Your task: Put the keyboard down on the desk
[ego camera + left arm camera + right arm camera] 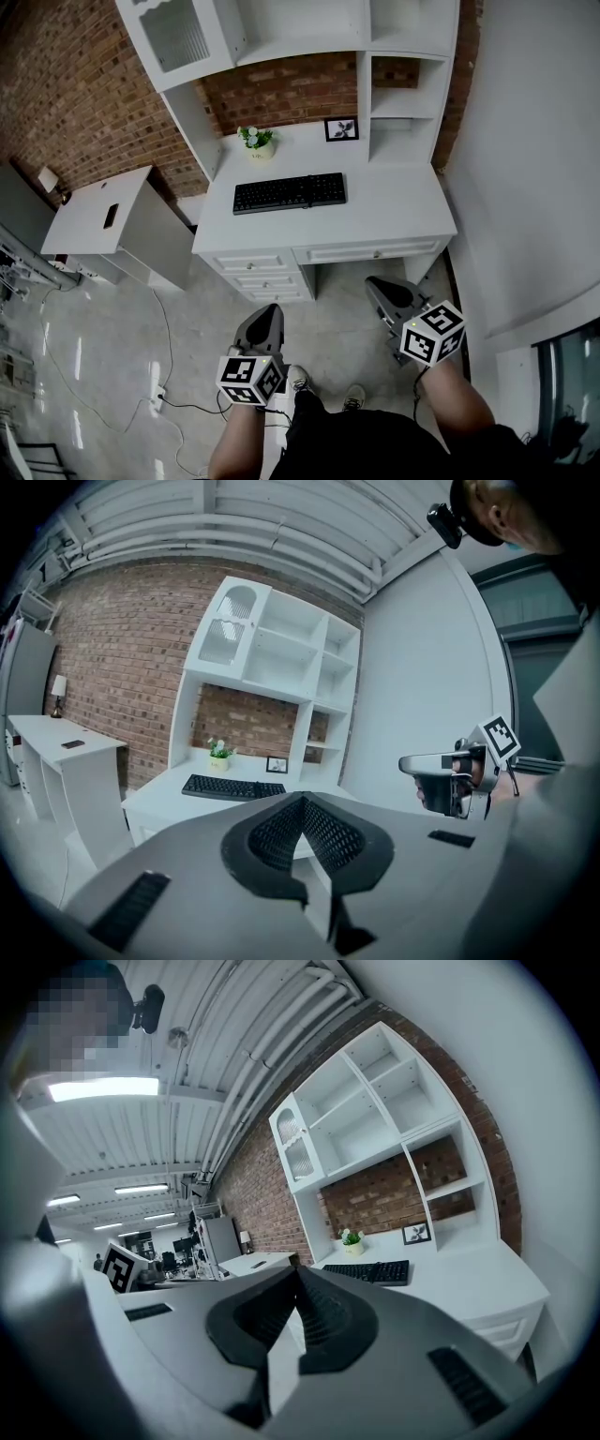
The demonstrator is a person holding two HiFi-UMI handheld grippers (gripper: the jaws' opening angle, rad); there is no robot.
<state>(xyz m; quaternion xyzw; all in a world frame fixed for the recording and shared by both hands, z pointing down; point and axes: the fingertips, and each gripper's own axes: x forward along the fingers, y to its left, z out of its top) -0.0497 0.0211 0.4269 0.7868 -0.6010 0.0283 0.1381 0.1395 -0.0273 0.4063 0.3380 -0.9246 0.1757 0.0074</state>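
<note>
Two empty grippers, keyboard (290,193) already on the desk (403,211)
Left gripper (267,314) and right gripper (380,286) hang well short of it, jaws pressed together on nothing (keyboard lies flat before the plant (258,141)); the task looks finished.

Black keyboard (290,193), flat on white desk (394,211)

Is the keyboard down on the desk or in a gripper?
Down. The keyboard lies flat on the desk; the left gripper and right gripper, both shut and empty, are well short of it.
</note>
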